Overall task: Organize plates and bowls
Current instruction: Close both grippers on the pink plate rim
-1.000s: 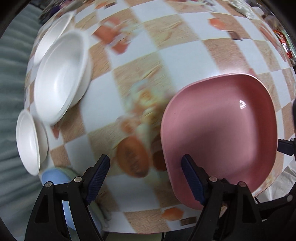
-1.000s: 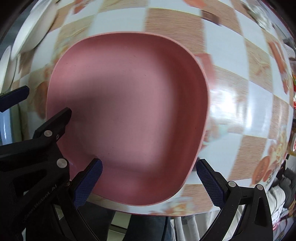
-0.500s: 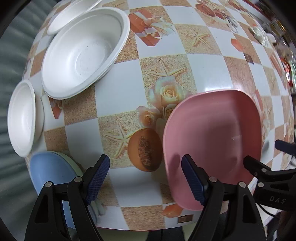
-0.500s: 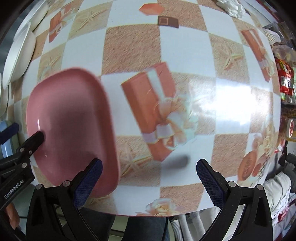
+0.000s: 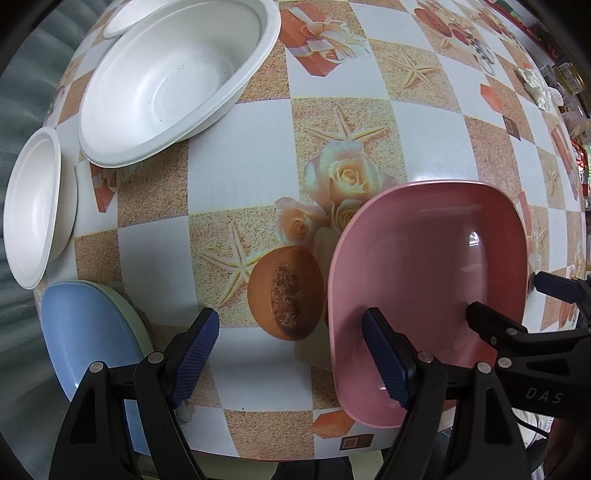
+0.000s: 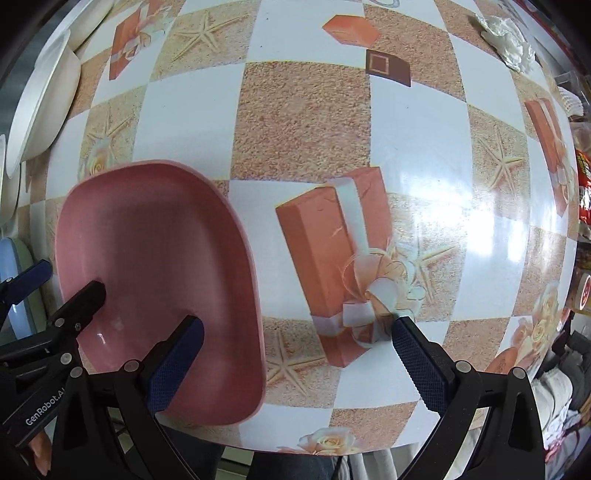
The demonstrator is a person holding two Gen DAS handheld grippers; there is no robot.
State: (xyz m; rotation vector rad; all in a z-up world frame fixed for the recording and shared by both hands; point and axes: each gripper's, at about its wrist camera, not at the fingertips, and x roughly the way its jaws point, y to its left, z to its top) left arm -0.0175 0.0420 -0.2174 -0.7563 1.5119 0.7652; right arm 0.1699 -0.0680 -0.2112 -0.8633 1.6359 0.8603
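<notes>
A pink squarish plate lies on the patterned table near its front edge; it also shows in the right wrist view. My left gripper is open, its right finger over the plate's near left part. My right gripper is open, its left finger over the plate's near right part; it also shows in the left wrist view. A large white bowl, a small white bowl and a blue plate stacked on a green one sit to the left.
The table's front edge runs just below both grippers. Another white dish sits behind the large bowl. Packets and clutter line the far right side. The tablecloth between plate and bowls bears only printed pictures.
Both grippers have pulled back and up from the pink plate. The right gripper has swung to the right, so the plate now sits at its left. The plate rests on the table.
</notes>
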